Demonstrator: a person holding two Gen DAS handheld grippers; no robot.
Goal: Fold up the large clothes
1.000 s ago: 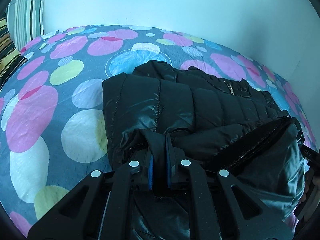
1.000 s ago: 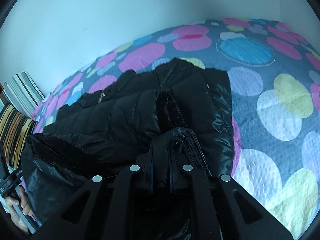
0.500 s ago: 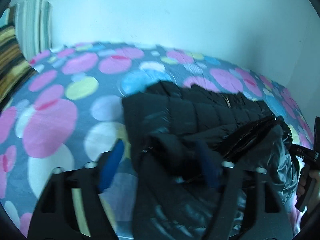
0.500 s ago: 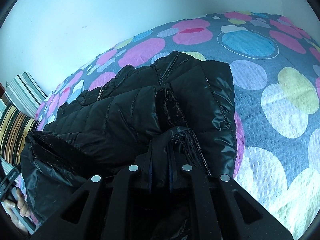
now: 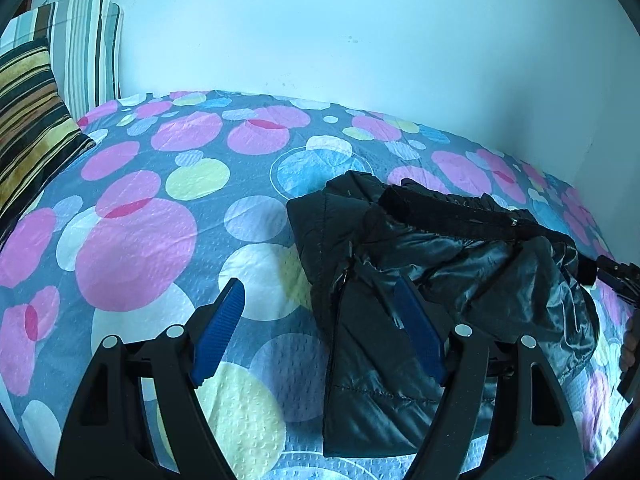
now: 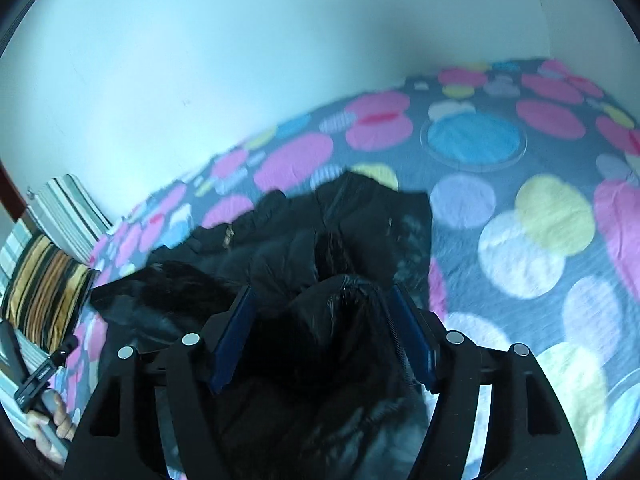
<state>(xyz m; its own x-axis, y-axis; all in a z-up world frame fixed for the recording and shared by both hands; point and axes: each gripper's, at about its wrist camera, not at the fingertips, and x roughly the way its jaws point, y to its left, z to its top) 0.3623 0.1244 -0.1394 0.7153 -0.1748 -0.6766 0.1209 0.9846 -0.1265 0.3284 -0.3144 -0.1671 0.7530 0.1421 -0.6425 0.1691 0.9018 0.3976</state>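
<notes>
A shiny black padded jacket (image 5: 440, 248) lies folded on the spotted bed cover (image 5: 160, 220). My left gripper (image 5: 318, 284) is open above the jacket's near left corner; its blue pads (image 5: 218, 332) touch nothing. In the right wrist view, a hump of the jacket (image 6: 340, 320) rises between the fingers of my right gripper (image 6: 322, 288). Its jaws are opening, and the blue pads (image 6: 414, 328) stand beside the fabric without pinching it. That view is blurred. The right gripper's tip (image 5: 616, 276) shows at the jacket's far right edge.
Striped pillows (image 5: 32, 120) lean at the head of the bed, against the pale wall (image 5: 360, 40). A person's hand (image 6: 52, 428) holds the left tool's handle at the lower left of the right wrist view. Bare spotted cover (image 6: 520, 220) spreads around the jacket.
Both grippers were shut on bunched jacket fabric. The left opened first and drew back and up off the jacket. The right has just opened and lifted, and the fabric has dropped.
</notes>
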